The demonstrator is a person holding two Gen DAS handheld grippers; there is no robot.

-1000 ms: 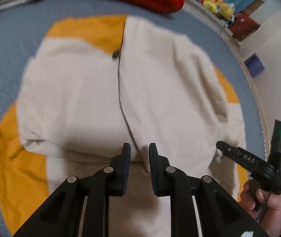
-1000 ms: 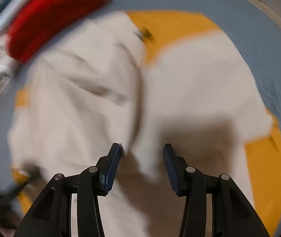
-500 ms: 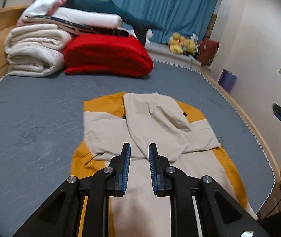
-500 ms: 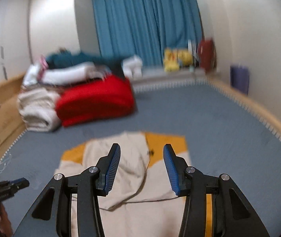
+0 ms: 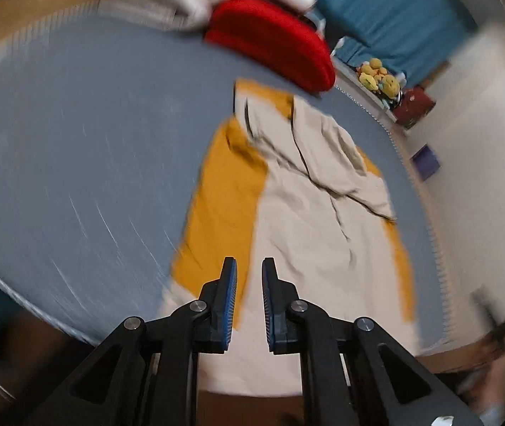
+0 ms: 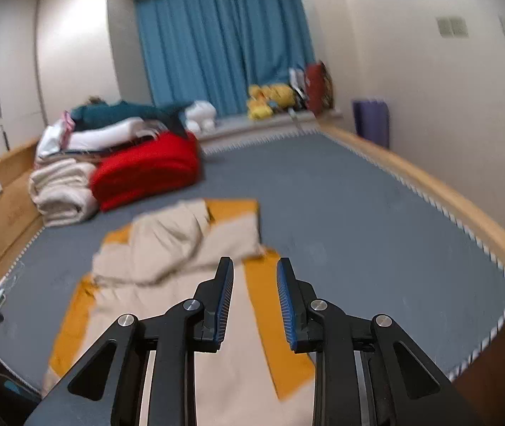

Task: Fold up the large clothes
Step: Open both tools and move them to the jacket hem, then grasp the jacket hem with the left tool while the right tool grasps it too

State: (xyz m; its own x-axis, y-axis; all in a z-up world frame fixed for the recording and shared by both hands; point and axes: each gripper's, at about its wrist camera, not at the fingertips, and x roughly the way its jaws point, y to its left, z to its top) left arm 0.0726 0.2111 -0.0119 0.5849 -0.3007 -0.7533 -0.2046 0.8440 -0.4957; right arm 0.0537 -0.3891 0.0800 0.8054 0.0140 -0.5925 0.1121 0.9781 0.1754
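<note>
A large cream and mustard-yellow garment [image 5: 309, 213] lies spread on the grey bed, its sleeves folded in over the chest. It also shows in the right wrist view [image 6: 181, 269]. My left gripper [image 5: 249, 277] is open and empty, held above the garment's near left hem. My right gripper [image 6: 255, 277] is open and empty, held above the garment's near right side. Neither touches the cloth. The left wrist view is blurred by motion.
A red folded blanket [image 6: 146, 174] and a stack of white and cream bedding [image 6: 60, 188] sit at the bed's far end. The wooden bed frame [image 6: 448, 198] runs along the right. Blue curtains [image 6: 224, 42], yellow plush toys [image 6: 270, 99] and a purple bin [image 6: 371, 122] stand beyond.
Both grippers pulled back from close over the garment. The left has since swung left and tilted down. The right holds a level view of the room. Both stay open.
</note>
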